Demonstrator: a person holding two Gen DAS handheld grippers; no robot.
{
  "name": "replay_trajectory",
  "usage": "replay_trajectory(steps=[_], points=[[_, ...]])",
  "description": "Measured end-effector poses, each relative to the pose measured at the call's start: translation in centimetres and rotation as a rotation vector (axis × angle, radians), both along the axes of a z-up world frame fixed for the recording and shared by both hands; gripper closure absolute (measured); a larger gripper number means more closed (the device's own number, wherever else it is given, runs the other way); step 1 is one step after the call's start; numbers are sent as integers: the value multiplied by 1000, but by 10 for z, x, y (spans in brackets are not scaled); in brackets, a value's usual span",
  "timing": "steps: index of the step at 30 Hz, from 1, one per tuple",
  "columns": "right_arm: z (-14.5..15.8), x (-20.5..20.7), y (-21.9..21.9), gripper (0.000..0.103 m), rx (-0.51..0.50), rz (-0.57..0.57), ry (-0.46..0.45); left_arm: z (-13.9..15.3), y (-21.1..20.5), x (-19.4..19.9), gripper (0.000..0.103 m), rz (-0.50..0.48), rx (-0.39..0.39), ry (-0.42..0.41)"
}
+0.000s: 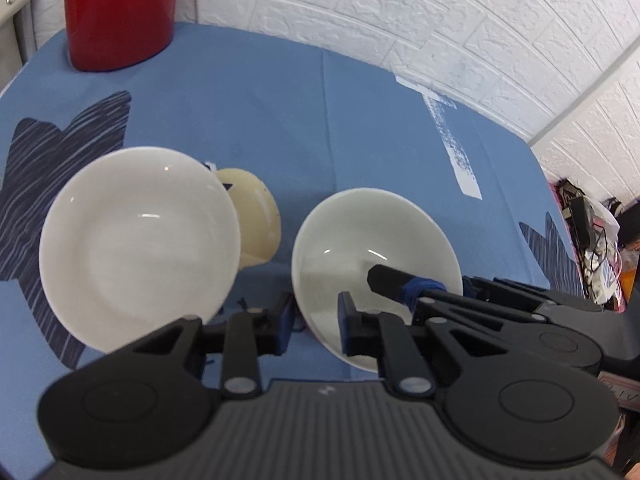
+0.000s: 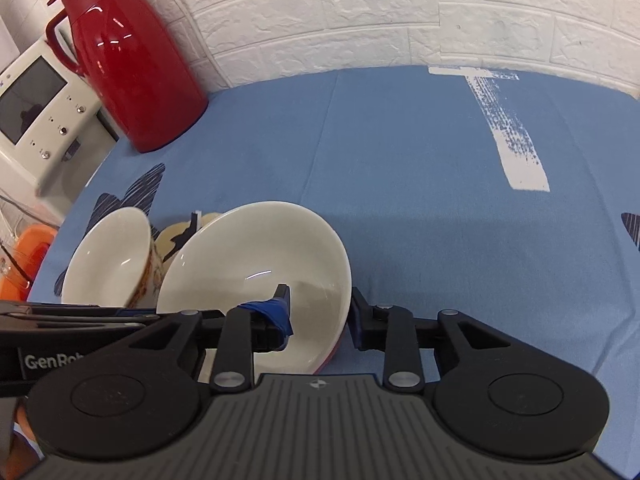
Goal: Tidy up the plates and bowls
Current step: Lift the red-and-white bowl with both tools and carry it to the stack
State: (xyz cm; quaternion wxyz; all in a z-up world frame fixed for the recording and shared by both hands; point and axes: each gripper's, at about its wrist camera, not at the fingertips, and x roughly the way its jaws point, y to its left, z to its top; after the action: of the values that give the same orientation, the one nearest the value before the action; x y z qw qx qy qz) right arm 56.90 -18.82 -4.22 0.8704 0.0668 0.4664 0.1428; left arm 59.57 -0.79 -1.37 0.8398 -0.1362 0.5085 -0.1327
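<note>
Both hand-held grippers work on one white bowl at the near edge of the table. Left hand-held gripper: jaws straddle the bowl's near-left rim, one finger outside, one inside; the pads stand slightly off the wall, so no firm clamp is confirmed. Right hand-held gripper: jaws straddle the same bowl's right rim, the left finger with blue wrapping inside the bowl, the right finger outside; a gap shows at the outer pad, so this grip is likewise not closed tight. In the left wrist view the right tool's inner finger reaches into the bowl from the right.

Bowl condition: tilted, empty, with a reddish band at its base in the right wrist view.

Second white bowl stands just to the left, apart from the first; a floral pattern shows on its outer wall in the right wrist view.

Cloth: blue with dark striped and cream printed shapes and a white brush-stroke mark.

Red thermos jug stands at the far left corner by the white brick wall. White appliance sits beyond the table's left edge.
</note>
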Motion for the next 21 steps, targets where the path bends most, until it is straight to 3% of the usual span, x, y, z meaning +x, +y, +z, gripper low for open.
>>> replay_trajectory(steps=[11, 21], points=[[14, -47, -6, 87, -17, -1, -36, 10, -14, -51, 91, -66, 24, -8], [33, -137, -26, 86, 19, -47, -68, 46, -39, -161, 91, -159, 61, -56]])
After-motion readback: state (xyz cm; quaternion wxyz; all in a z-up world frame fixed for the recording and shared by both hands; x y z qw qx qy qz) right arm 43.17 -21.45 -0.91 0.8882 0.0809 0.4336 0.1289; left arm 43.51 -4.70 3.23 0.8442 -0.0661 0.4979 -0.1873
